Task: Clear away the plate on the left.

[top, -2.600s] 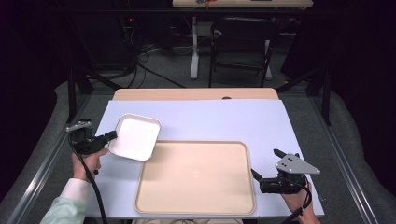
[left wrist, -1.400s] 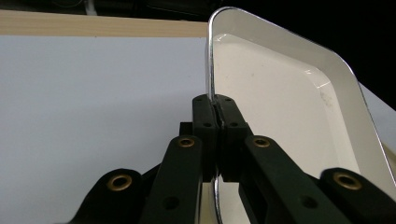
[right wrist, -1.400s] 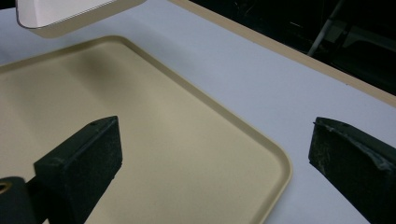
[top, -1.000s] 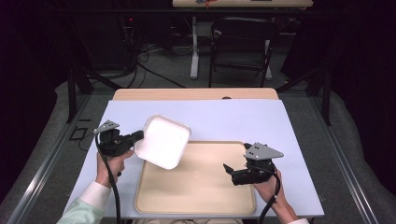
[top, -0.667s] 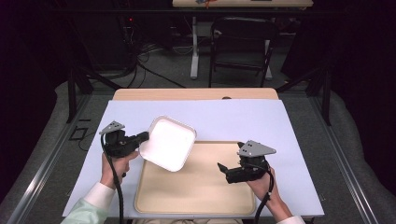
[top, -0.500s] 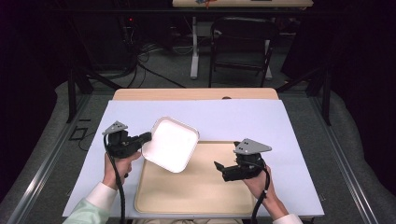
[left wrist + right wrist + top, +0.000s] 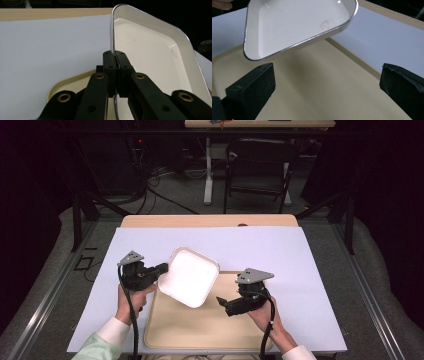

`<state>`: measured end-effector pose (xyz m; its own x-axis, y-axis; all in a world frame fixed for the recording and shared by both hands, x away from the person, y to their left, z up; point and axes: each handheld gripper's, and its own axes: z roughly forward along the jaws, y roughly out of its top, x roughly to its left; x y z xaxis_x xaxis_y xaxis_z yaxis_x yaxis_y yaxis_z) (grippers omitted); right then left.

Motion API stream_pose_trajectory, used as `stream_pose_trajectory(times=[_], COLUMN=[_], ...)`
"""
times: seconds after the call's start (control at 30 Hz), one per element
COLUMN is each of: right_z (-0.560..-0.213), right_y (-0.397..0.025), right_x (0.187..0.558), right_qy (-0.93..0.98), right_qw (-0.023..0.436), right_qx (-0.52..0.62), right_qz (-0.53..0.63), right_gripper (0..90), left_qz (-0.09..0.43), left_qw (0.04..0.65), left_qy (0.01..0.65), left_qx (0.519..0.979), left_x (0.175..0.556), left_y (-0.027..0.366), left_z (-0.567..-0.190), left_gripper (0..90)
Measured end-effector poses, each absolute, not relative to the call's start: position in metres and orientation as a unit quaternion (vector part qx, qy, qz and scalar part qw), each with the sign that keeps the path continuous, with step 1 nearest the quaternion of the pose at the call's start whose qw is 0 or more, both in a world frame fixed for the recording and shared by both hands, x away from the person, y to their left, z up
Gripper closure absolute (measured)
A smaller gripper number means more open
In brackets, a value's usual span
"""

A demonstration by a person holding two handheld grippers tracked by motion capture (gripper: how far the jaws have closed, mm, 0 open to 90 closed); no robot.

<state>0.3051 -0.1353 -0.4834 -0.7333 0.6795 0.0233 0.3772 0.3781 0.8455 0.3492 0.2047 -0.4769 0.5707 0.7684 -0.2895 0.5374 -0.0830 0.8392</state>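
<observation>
A white square plate with rounded corners hangs tilted in the air over the left part of the beige tray. My left gripper is shut on the plate's left rim; in the left gripper view the jaws pinch the plate rim edge-on, above the tray's corner. My right gripper stands open over the tray, just right of the plate and apart from it. In the right gripper view the plate hovers ahead of the wide-open jaws, with the tray beneath.
The tray lies on a white sheet that covers most of a wooden table. A chair and a desk leg stand on the floor beyond the table's far edge.
The left gripper has lifted the plate off the sheet and carried it right, over the tray. The right gripper has moved left from the table's right side to just beside the plate.
</observation>
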Motion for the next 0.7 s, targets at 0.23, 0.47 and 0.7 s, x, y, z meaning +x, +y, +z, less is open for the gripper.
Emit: stream_pose_trajectory(times=[0.23,0.47,0.7], right_z=[-0.483,-0.486,-0.487], right_y=[-0.12,-0.107,-0.109], right_x=[0.307,0.309,0.312], right_qy=[0.81,0.817,0.809], right_qw=[0.123,0.133,0.146], right_qx=[0.331,0.331,0.349], right_qz=[0.469,0.453,0.45], right_gripper=[2.4,14.6,29.8], left_qz=[0.114,0.119,0.121], left_qw=[0.512,0.513,0.515], left_qy=[0.447,0.442,0.442], left_qx=[0.725,0.726,0.725], left_x=[0.348,0.343,0.34], left_y=[0.199,0.193,0.19], left_z=[-0.48,-0.481,-0.482], left_gripper=[88.1,88.0,87.8])
